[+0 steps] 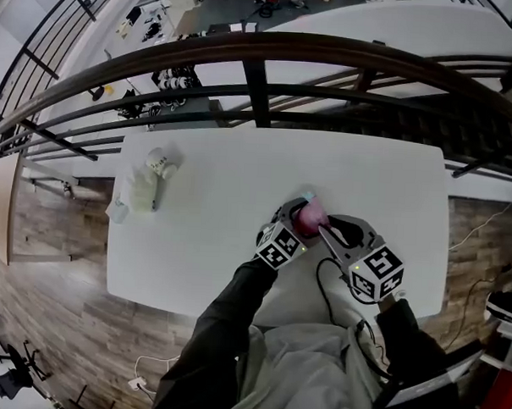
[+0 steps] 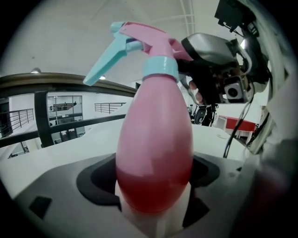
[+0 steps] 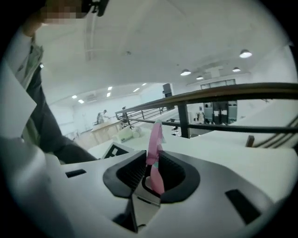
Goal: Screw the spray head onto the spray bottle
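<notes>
A pink spray bottle [image 2: 156,139] stands between the wide-set jaws of my left gripper [image 2: 156,190], which is shut on its belly. On the bottle's neck sits the pink spray head [image 2: 149,39] with a teal trigger and teal collar. My right gripper [image 2: 205,58] reaches in from the right and is shut on the rear of the spray head. In the right gripper view a thin pink part of the spray head [image 3: 154,139] is pinched between the ribbed pads of my right gripper [image 3: 152,169]. From the head view, both grippers meet at the spray bottle [image 1: 309,216] over the table's middle.
The white table [image 1: 224,164] carries a clear bottle with a white spray head [image 1: 147,186] near its left edge. A dark curved railing [image 1: 263,47] runs along the far side. A cable hangs by the right gripper.
</notes>
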Demonstrator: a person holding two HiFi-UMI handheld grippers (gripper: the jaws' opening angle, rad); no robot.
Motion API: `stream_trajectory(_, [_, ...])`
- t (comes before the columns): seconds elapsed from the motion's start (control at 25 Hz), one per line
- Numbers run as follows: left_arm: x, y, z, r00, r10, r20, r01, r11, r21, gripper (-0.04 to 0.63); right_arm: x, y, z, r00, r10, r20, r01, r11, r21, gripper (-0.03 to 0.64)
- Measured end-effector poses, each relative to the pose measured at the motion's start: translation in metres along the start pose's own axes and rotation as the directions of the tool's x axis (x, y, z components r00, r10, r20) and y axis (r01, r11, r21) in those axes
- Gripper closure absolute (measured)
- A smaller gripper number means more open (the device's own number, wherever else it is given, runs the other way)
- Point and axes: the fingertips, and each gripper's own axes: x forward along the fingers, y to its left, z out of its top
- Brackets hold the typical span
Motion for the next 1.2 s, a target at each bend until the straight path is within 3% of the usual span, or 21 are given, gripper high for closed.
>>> stream_trajectory(0.16, [0.001, 0.001, 0.000, 1.000, 0.006, -0.002, -0.006, 1.000, -0.003, 0.160, -0.002, -0.001, 0.001, 0.996, -0.074, 0.051, 0.063, 0.978, 0.201, 0.557])
stream_trajectory(0.32, [0.000, 0.000, 0.000, 1.000, 0.004, 0.005, -0.004, 1.000, -0.004, 0.160, 0.001, 0.011, -0.001, 0.992, -0.118, 0.048, 0.110, 0.982, 0.151, 0.557])
stream_trajectory(0.52, [0.004, -0.010, 0.000, 1.000, -0.027, -0.016, 0.028, 0.999, 0.034, 0.160, -0.018, 0.007, -0.008, 0.988, -0.151, 0.031, 0.142, 0.970, 0.198, 0.557])
stream_trajectory(0.64, [0.006, -0.008, 0.000, 1.000, -0.026, -0.006, 0.026, 1.000, 0.015, 0.160, -0.020, 0.002, -0.012, 0.987, -0.156, 0.032, 0.147, 0.969, 0.199, 0.561])
stream_trajectory(0.8, [0.005, -0.006, -0.001, 1.000, -0.027, -0.009, 0.027, 1.000, 0.011, 0.160, 0.006, 0.031, -0.010, 0.998, -0.056, 0.012, 0.054, 0.991, 0.122, 0.569])
stream_trajectory(0.96, [0.005, -0.009, -0.003, 0.999, -0.053, -0.009, 0.053, 0.998, 0.017, 0.160, 0.005, 0.053, 0.018, 0.988, 0.038, 0.149, -0.023, 0.995, -0.099, 0.577])
stream_trajectory(1.0, [0.004, -0.010, -0.002, 0.998, -0.066, -0.007, 0.066, 0.998, 0.022, 0.160, -0.007, 0.059, 0.026, 0.980, 0.059, 0.191, -0.028, 0.986, -0.165, 0.584])
stream_trajectory(1.08, [0.002, -0.015, -0.003, 0.995, -0.098, -0.012, 0.098, 0.995, 0.035, 0.160, -0.036, 0.048, 0.031, 0.970, 0.001, 0.242, 0.062, 0.966, -0.252, 0.586])
stream_trajectory(1.12, [0.002, -0.016, -0.003, 0.994, -0.110, -0.013, 0.110, 0.993, 0.042, 0.160, -0.047, 0.032, 0.028, 0.967, -0.055, 0.247, 0.121, 0.958, -0.259, 0.567])
stream_trajectory(1.2, [0.002, -0.016, -0.004, 0.993, -0.120, -0.014, 0.121, 0.991, 0.050, 0.160, -0.053, -0.001, 0.021, 0.969, -0.096, 0.228, 0.149, 0.963, -0.226, 0.260])
